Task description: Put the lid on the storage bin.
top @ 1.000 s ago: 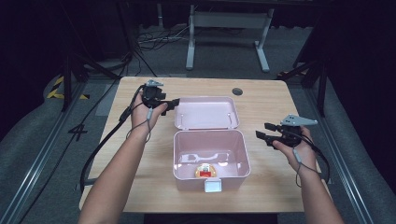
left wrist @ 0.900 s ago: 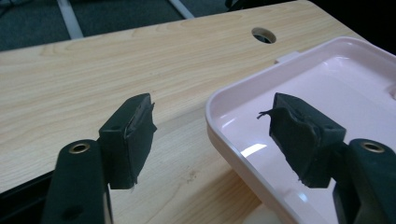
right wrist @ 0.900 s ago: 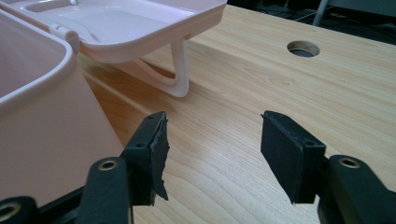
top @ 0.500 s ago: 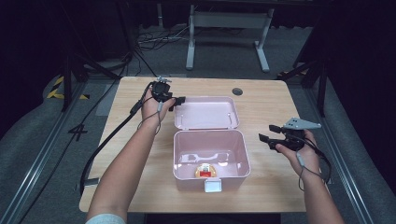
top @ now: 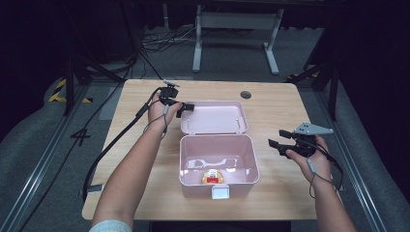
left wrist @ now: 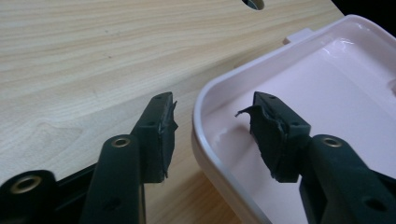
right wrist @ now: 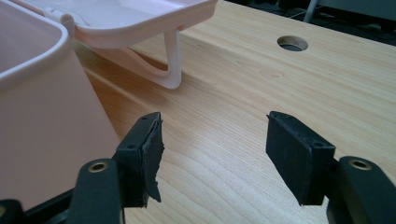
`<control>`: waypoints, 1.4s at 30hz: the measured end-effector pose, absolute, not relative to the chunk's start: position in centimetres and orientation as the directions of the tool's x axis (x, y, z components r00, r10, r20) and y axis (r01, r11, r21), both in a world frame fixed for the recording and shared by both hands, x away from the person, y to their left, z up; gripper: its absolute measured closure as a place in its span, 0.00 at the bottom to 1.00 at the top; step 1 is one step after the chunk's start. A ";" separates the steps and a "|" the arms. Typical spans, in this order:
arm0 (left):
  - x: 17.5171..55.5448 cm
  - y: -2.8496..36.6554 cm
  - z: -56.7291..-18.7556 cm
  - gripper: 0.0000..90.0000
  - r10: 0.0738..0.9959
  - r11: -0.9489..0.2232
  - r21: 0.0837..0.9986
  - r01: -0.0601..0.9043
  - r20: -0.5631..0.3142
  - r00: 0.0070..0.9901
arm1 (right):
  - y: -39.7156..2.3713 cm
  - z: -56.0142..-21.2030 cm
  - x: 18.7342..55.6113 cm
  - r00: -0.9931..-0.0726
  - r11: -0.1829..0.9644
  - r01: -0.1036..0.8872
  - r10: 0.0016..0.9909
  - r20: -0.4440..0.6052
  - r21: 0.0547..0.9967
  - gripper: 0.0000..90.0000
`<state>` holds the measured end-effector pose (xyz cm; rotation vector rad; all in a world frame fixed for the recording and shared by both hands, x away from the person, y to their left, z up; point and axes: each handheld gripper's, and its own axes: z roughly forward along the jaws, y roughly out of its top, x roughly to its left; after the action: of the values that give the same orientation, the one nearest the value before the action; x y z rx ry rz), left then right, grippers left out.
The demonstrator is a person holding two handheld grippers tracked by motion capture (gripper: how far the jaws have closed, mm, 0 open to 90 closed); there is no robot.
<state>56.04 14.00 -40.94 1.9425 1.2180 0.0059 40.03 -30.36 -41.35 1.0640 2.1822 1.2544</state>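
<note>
A pink box [top: 254,162] stands open mid-table, its lid [top: 215,118] folded back flat behind it. A small red and yellow object [top: 212,176] lies on the box floor near the front wall. My left gripper [top: 186,107] is at the lid's left corner. In the left gripper view its jaws straddle the lid rim [left wrist: 201,121], one outside and one inside, with gaps on both sides. The left gripper [left wrist: 212,105] has just been closing and its pads do not touch the rim. My right gripper [top: 278,139] hovers open right of the box, nothing between its jaws [right wrist: 215,123].
The wooden table [top: 145,145] has a round cable hole [top: 245,94] behind the lid. A white latch [top: 222,192] sticks out at the box's front. A pink hinge strap [right wrist: 170,65] joins lid and box. Cables trail off the table's left side.
The left hand moved right and down to the lid's left corner, and its jaws narrowed around the rim. The right hand stayed put.
</note>
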 end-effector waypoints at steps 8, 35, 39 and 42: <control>55.8 14.1 -40.1 0.76 0.750 -0.160 0.669 0.725 -0.395 0.530 | -30.4 -41.3 40.0 -0.626 0.293 0.418 0.779 0.039 0.860 0.41; 52.9 14.1 -33.6 0.82 0.782 -0.214 0.823 0.527 -0.179 0.597 | -30.3 -41.1 40.4 -0.638 0.258 0.415 0.766 0.077 0.872 0.41; 52.0 14.0 -32.4 0.82 0.781 -0.209 0.842 0.497 -0.162 0.604 | -29.9 -40.8 40.4 -0.647 0.265 0.409 0.759 0.073 0.873 0.43; 51.7 14.1 -32.0 0.81 0.777 -0.206 0.852 0.481 -0.157 0.610 | -29.8 -40.6 40.3 -0.651 0.263 0.404 0.755 0.073 0.876 0.44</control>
<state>51.65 14.11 -31.98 1.8595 1.0104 0.3792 40.35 -29.78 -40.63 1.0572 2.1798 1.3460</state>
